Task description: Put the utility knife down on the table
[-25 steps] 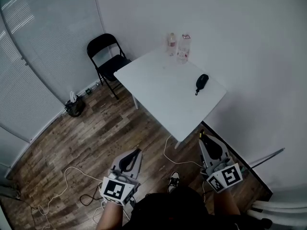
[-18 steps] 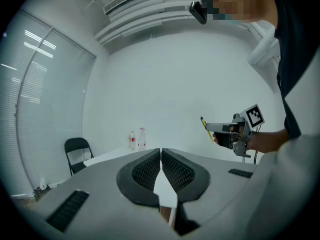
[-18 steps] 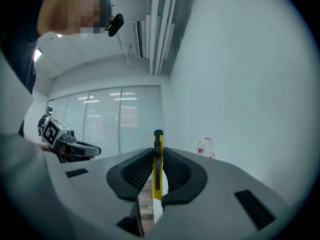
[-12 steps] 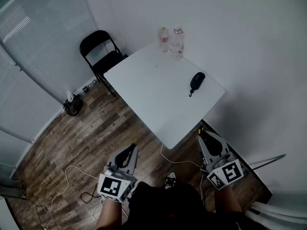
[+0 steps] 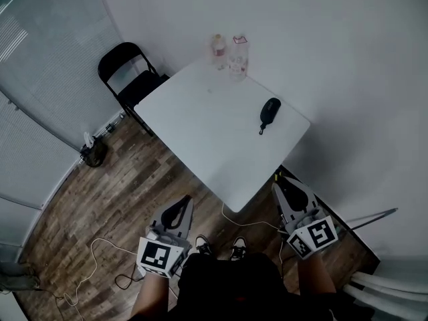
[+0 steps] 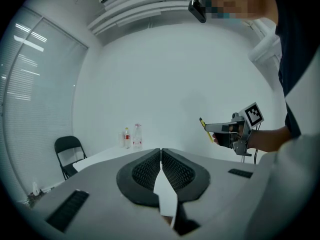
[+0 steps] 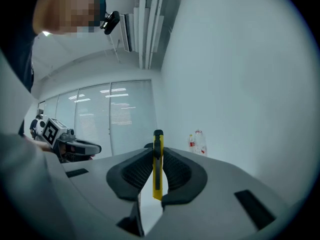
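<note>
A yellow utility knife [image 7: 158, 164] stands upright between the pads of my right gripper [image 7: 157, 159], which is shut on it. In the head view that right gripper [image 5: 284, 184] hangs over the floor just off the near right corner of the white table [image 5: 200, 132], the knife's yellow tip [image 5: 278, 176] showing at its front. My left gripper [image 5: 179, 207] is lower left, also over the wooden floor, shut with nothing between its pads [image 6: 160, 156]. From the left gripper view the right gripper [image 6: 212, 129] shows with the knife [image 6: 202, 125] sticking up.
On the table lie a black pouch [image 5: 269, 111] near the right edge and two bottles [image 5: 229, 51] at the far corner. A black folding chair [image 5: 126, 75] stands left of the table. Cables [image 5: 100, 253] trail on the wooden floor. A white wall runs close on the right.
The view has shifted closer to the table, which has slid left and up in frame. Both grippers keep their grip and sit slightly nearer the table's corner.
</note>
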A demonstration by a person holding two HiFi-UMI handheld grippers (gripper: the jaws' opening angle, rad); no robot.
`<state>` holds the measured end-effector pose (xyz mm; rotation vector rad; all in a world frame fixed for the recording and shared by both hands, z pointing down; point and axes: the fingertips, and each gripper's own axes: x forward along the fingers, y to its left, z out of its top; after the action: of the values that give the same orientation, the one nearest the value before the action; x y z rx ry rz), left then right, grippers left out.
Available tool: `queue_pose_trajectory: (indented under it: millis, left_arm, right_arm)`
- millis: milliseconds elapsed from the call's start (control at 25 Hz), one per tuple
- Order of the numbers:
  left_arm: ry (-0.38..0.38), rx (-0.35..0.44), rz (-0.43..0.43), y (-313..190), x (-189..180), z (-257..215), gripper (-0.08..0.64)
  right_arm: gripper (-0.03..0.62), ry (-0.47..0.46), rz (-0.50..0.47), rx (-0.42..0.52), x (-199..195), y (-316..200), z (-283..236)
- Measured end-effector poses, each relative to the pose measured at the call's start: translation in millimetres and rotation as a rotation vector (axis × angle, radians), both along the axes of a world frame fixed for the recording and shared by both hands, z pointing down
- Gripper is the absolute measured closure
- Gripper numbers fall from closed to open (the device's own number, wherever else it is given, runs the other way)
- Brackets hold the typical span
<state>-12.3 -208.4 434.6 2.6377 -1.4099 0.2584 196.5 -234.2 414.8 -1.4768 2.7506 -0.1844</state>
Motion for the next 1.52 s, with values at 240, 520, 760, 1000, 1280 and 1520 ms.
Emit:
queue_pose_trajectory:
  millis: [240,520,760,1000,1280,1520]
  left_arm:
    - [0.013,0.009,0.025,-24,-20,-3,0.529]
    - [0.006,-0.024,0.014,-30,-46,5,0.529]
    - [-0.024,-0.051,-0.027,-29,-65,11,0.529]
    - [-0.013,-0.045,-0.086,-23,-87,15,0.529]
    - [-0.037,-0.049,-0.097,-21,-93,19,0.529]
    - [-0.035,-0.064,-0.097,-14,-97,23,0.529]
  right_arm:
    - [0.522,0.05,0.039,-0.087,-24,-38,22]
    - [0.522,0.185,0.046,-0.25,-46,-92,96]
    - [0.522,0.352,0.004,-0.422,-58,-116,192]
    - [0.522,0.427,-0.054,-0.591,-77,-108,277]
    - [0.522,0.458,-0.08,-0.723,-83,-101,334]
    - [0.522,0.491,-0.086,-0.77,-83,-93,352]
